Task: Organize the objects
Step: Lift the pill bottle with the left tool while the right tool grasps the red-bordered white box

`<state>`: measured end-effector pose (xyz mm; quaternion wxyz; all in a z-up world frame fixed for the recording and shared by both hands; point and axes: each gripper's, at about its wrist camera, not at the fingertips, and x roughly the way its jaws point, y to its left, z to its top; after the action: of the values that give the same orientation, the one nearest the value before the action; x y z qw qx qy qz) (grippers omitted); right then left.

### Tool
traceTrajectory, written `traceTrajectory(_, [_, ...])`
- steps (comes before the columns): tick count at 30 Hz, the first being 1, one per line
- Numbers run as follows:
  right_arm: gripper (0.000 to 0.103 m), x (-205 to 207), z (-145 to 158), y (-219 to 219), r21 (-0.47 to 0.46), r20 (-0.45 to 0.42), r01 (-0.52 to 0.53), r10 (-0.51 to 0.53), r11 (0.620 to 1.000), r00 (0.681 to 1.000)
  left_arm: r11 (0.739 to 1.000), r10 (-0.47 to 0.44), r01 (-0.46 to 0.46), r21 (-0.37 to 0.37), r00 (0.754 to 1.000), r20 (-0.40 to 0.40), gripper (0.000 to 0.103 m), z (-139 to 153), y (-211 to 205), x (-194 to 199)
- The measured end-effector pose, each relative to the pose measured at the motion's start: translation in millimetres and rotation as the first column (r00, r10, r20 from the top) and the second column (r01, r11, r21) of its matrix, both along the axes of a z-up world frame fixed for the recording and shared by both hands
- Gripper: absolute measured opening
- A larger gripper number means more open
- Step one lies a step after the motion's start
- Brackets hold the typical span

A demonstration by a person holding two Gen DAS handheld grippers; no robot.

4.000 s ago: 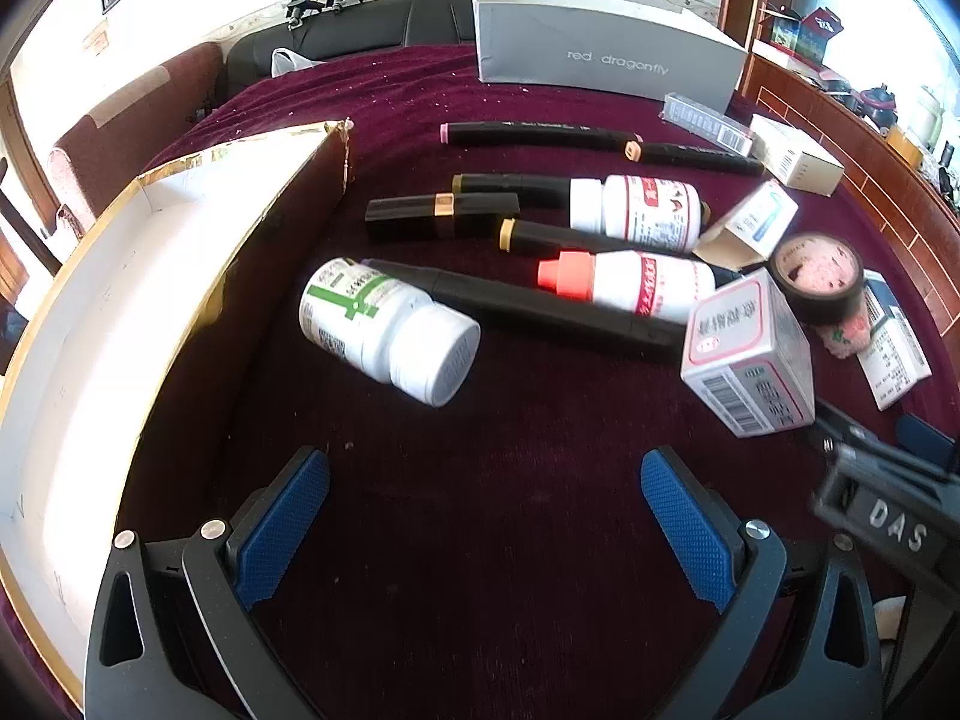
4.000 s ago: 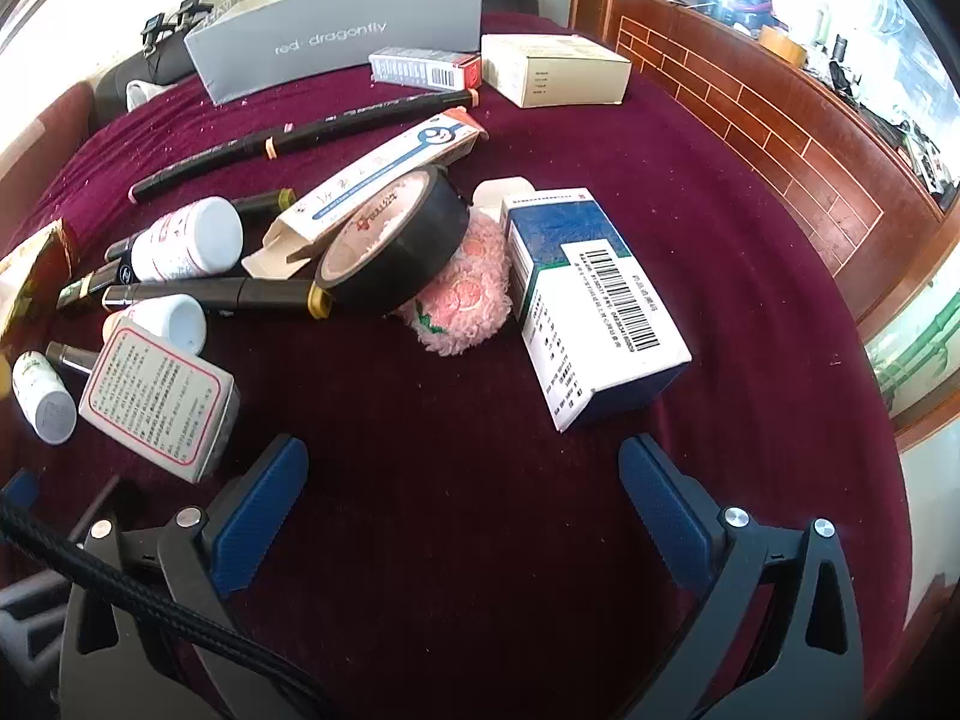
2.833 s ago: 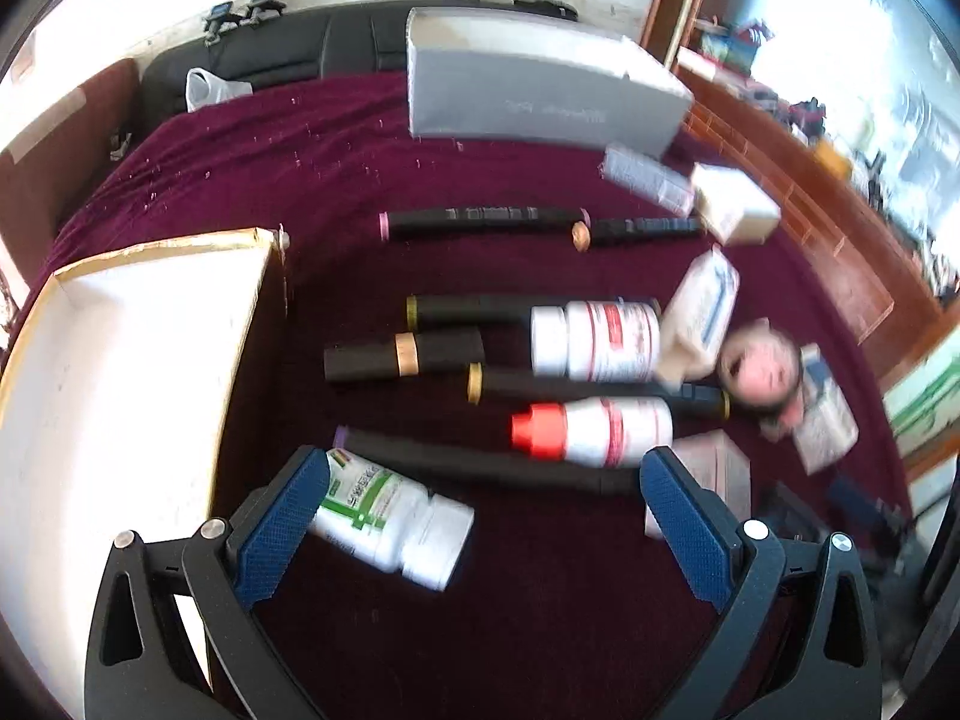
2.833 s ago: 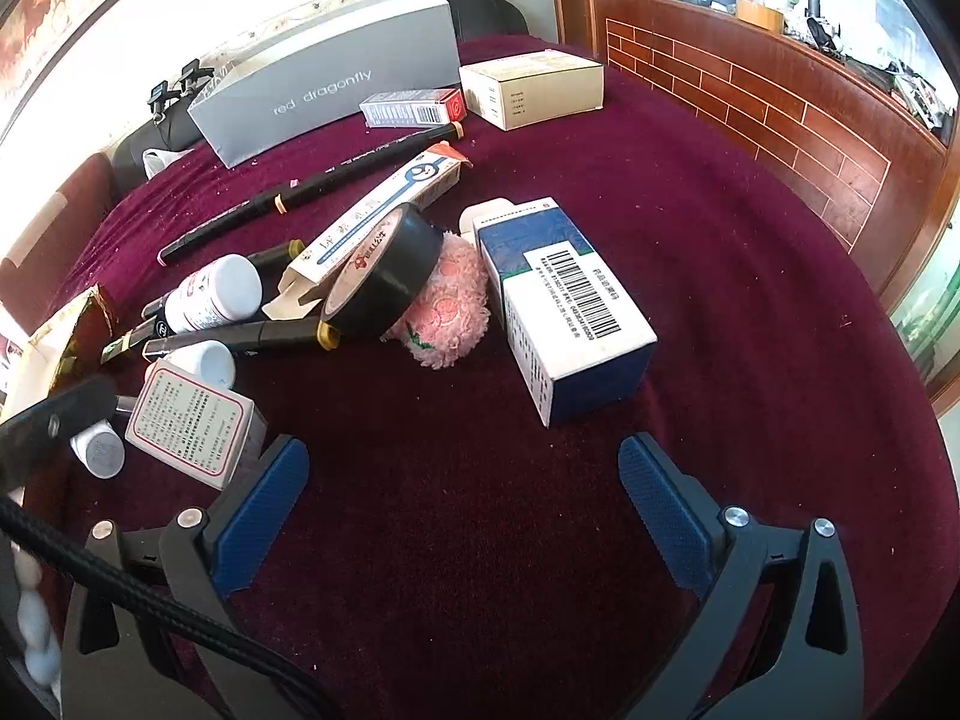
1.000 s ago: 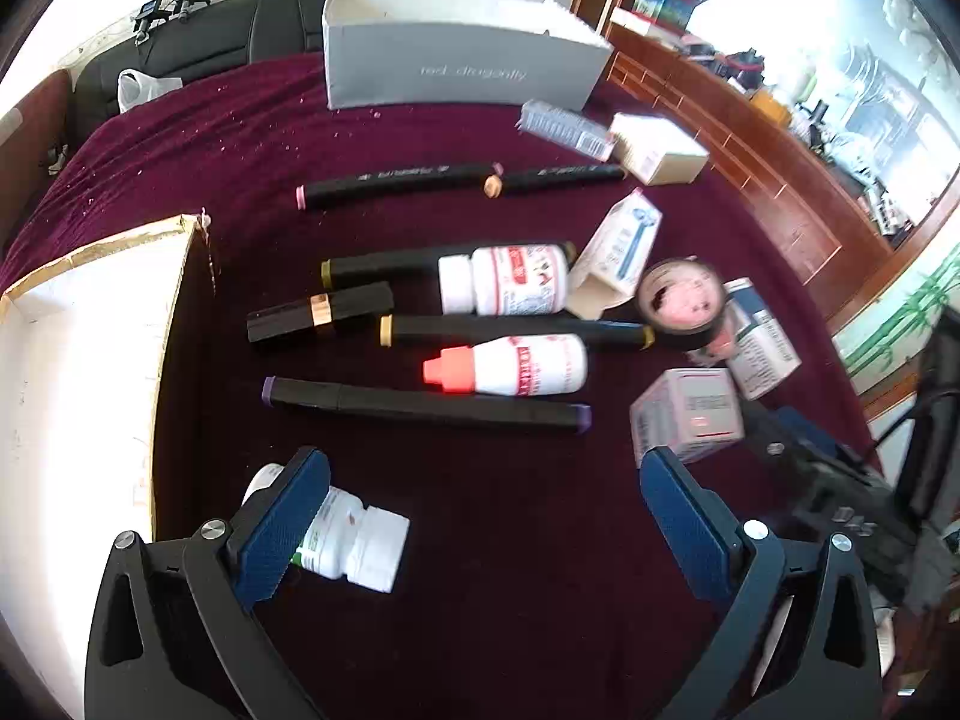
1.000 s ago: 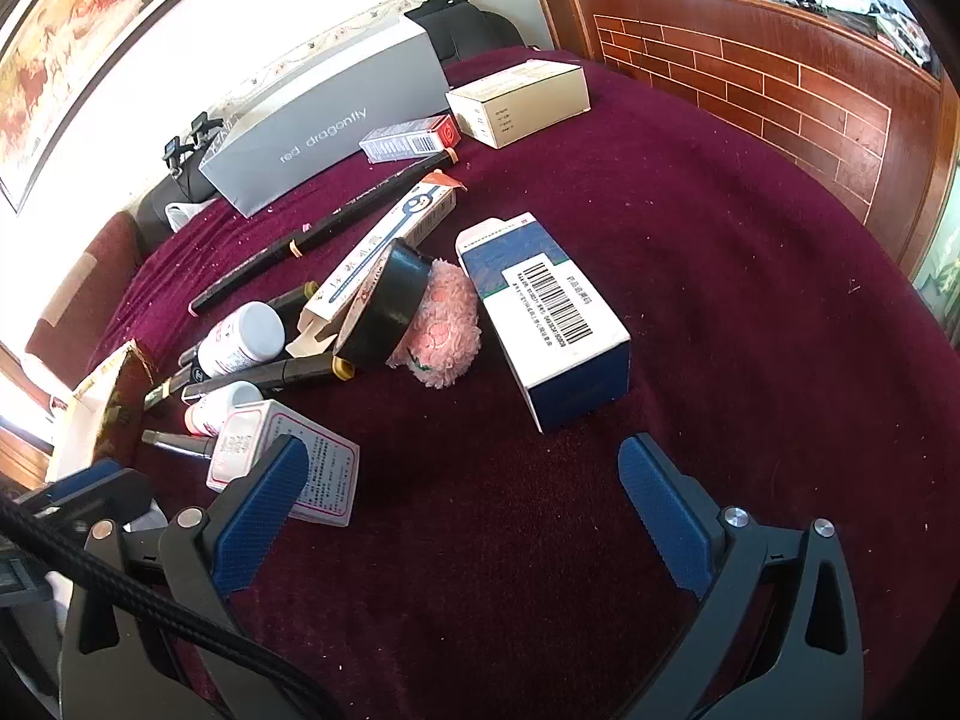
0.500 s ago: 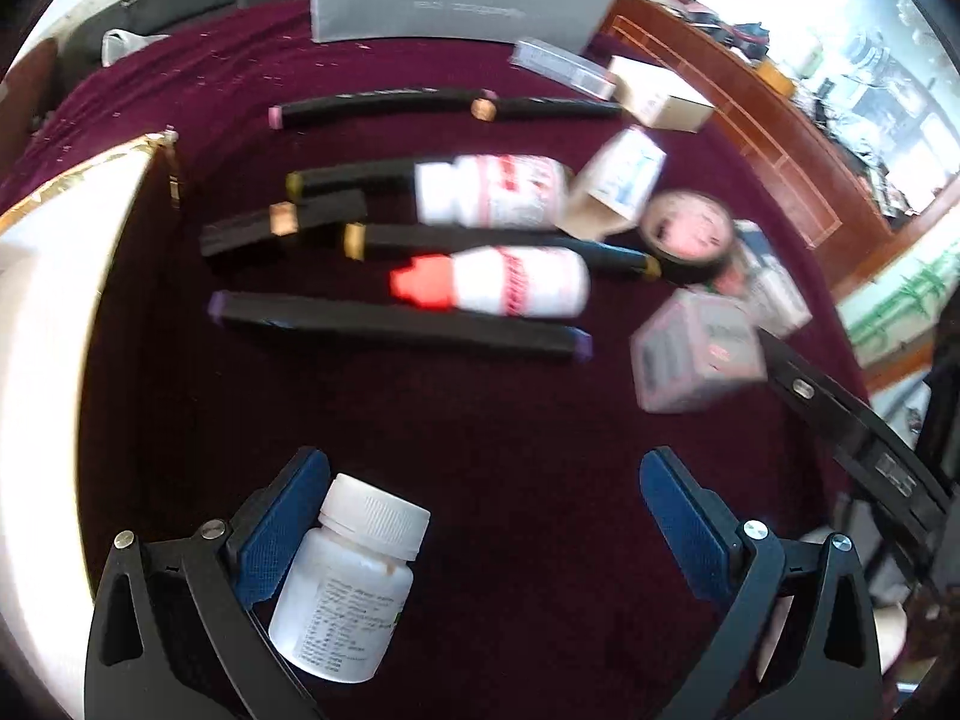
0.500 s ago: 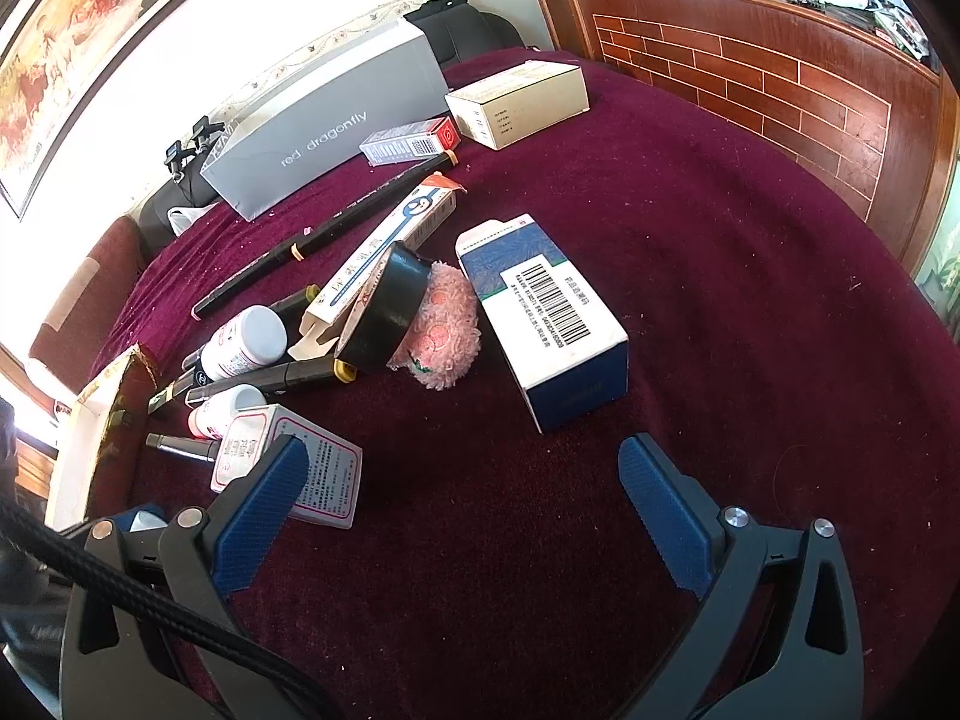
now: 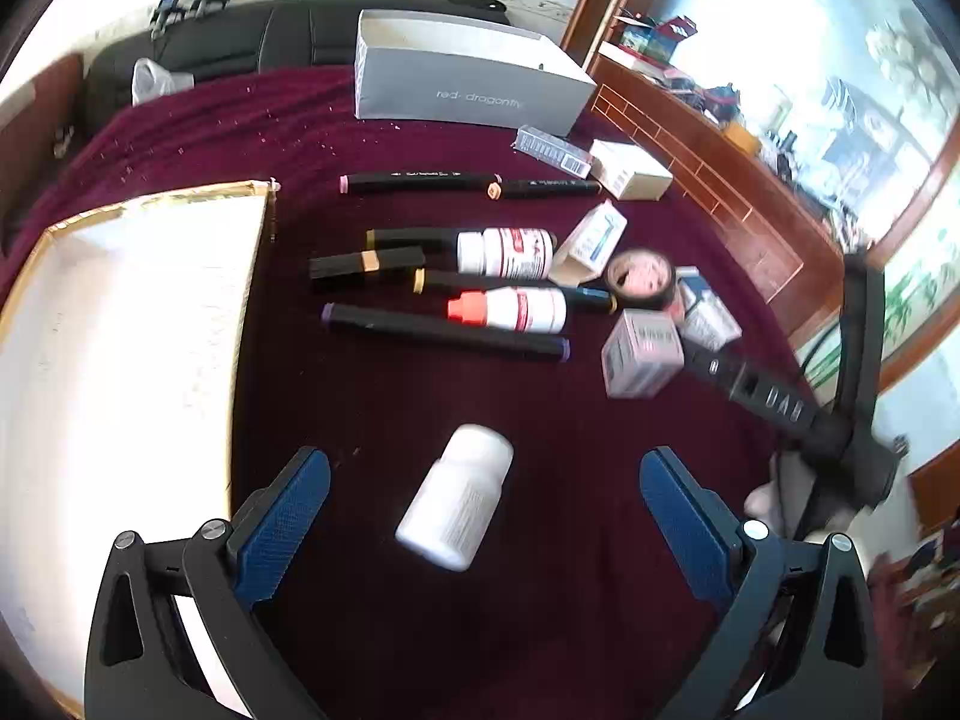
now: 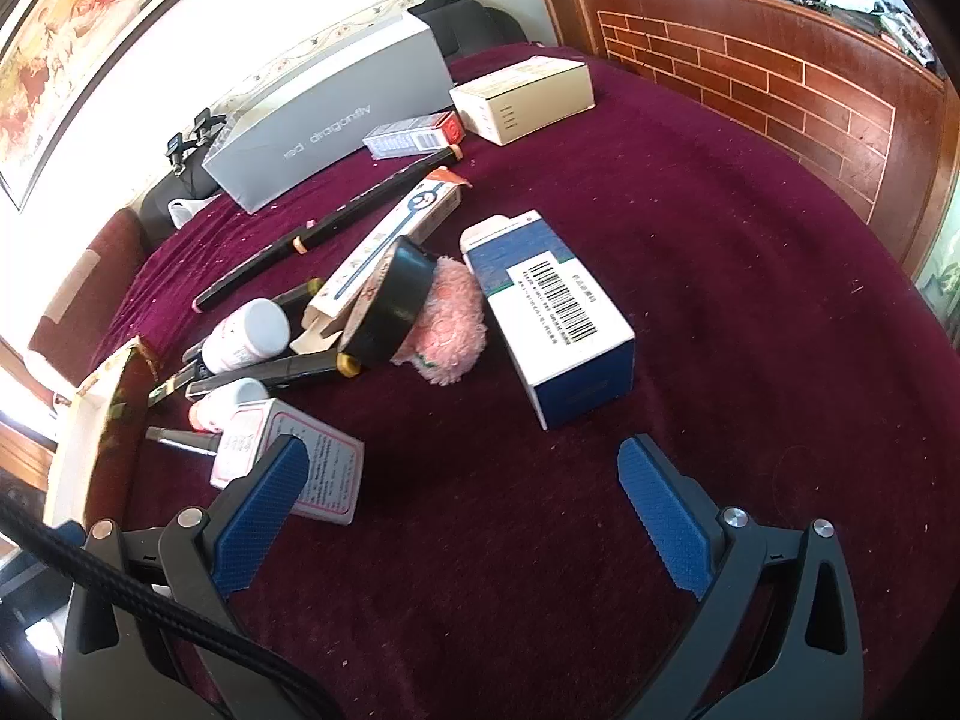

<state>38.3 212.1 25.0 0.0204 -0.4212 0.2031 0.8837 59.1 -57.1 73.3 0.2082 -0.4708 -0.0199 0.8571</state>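
My left gripper (image 9: pixel 483 510) is open, and a white pill bottle (image 9: pixel 456 495) lies on its side on the maroon cloth between the two blue pads, touching neither. A gold-edged open box (image 9: pixel 120 348) lies to its left. Beyond are black markers (image 9: pixel 444 333), a red-capped bottle (image 9: pixel 510 309), a white bottle (image 9: pixel 504 252), a tape roll (image 9: pixel 639 279) and a pink-white carton (image 9: pixel 642 351). My right gripper (image 10: pixel 462 498) is open and empty, with a blue-white carton (image 10: pixel 552 312) ahead of it and the pink-white carton (image 10: pixel 300 462) by its left finger.
A grey "red dragonfly" box (image 9: pixel 468 81) stands at the back of the cloth. Small cartons (image 9: pixel 630 168) lie at the back right. A pink fluffy thing (image 10: pixel 447 324) lies beside the tape roll (image 10: pixel 390 306). A wooden brick-pattern rail (image 10: pixel 780 90) borders the right side.
My left gripper has swung right, so the white pill bottle now lies centred between its pads instead of at the left pad. My right gripper has barely moved.
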Motion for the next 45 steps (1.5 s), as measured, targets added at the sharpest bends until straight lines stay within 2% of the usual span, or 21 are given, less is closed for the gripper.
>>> traceTrajectory(4, [0.103,6,8,-6,-0.021,-0.009,-0.033,0.033,0.999,0.999,0.996,-0.027,0.022,-0.083,0.998,-0.054,0.101,-10,13,12])
traceTrajectory(8, [0.103,11,19,-18,-0.012,-0.021,-0.092,0.092,0.996,0.996,0.988,-0.034,0.024,-0.154,0.997,-0.065,0.101,-26,22,8])
traceTrajectory(11, [0.103,12,29,-27,0.007,-0.036,-0.135,0.135,0.991,0.99,0.986,-0.028,0.02,-0.165,0.999,-0.046,0.101,-36,25,-3])
traceTrajectory(14, [0.103,5,30,-33,-0.013,-0.023,-0.171,0.171,0.985,0.985,0.988,-0.015,0.013,-0.155,1.0,-0.015,0.101,-44,28,-12])
traceTrajectory(17, [0.103,-6,26,-40,-0.011,0.014,-0.179,0.179,0.984,0.984,0.98,0.011,-0.015,-0.196,1.0,-0.023,0.101,-49,33,-18])
traceTrajectory(21, [0.103,-12,20,-53,0.032,0.043,-0.183,0.182,0.983,0.982,0.977,0.026,-0.035,-0.21,0.999,-0.045,0.097,-50,35,-15])
traceTrajectory(22, [0.1,-13,19,-58,0.055,0.05,-0.181,0.179,0.982,0.983,0.975,0.023,-0.034,-0.221,0.998,-0.051,0.093,-51,35,-13])
traceTrajectory(24, [0.096,-14,19,-65,0.104,0.056,-0.18,0.175,0.978,0.983,0.975,-0.007,0.0,-0.22,1.0,-0.031,0.065,-53,39,-10])
traceTrajectory(26, [0.094,-14,19,-72,0.168,0.07,-0.176,0.167,0.97,0.984,0.97,-0.021,0.01,-0.245,0.999,-0.044,0.056,-53,44,-5])
traceTrajectory(29, [0.091,-15,19,-78,0.214,0.082,-0.176,0.162,0.961,0.983,0.973,-0.04,0.031,-0.228,0.999,-0.035,0.051,-52,48,1])
traceTrajectory(32, [0.081,-17,16,-83,0.23,0.101,-0.183,0.164,0.956,0.981,0.971,-0.059,0.049,-0.234,0.997,-0.039,0.051,-52,53,4])
traceTrajectory(34, [0.06,-21,12,-86,0.231,0.122,-0.191,0.167,0.954,0.978,0.97,-0.063,0.049,-0.237,0.997,-0.053,0.052,-53,54,5])
traceTrajectory(37, [0.038,-25,6,-88,0.216,0.148,-0.2,0.17,0.956,0.974,0.972,-0.062,0.046,-0.231,0.996,-0.063,0.051,-53,54,6])
traceTrajectory(40, [0.032,-27,4,-88,0.21,0.149,-0.191,0.162,0.959,0.975,0.974,-0.061,0.045,-0.223,0.996,-0.066,0.049,-53,53,7])
traceTrajectory(42, [0.031,-25,4,-89,0.21,0.145,-0.193,0.165,0.958,0.976,0.976,-0.058,0.043,-0.214,0.996,-0.066,0.029,-51,50,8])
traceTrajectory(45, [0.031,-23,7,-89,0.2,0.14,-0.196,0.17,0.96,0.975,0.984,-0.069,0.063,-0.165,0.997,-0.034,0.028,-49,46,10])
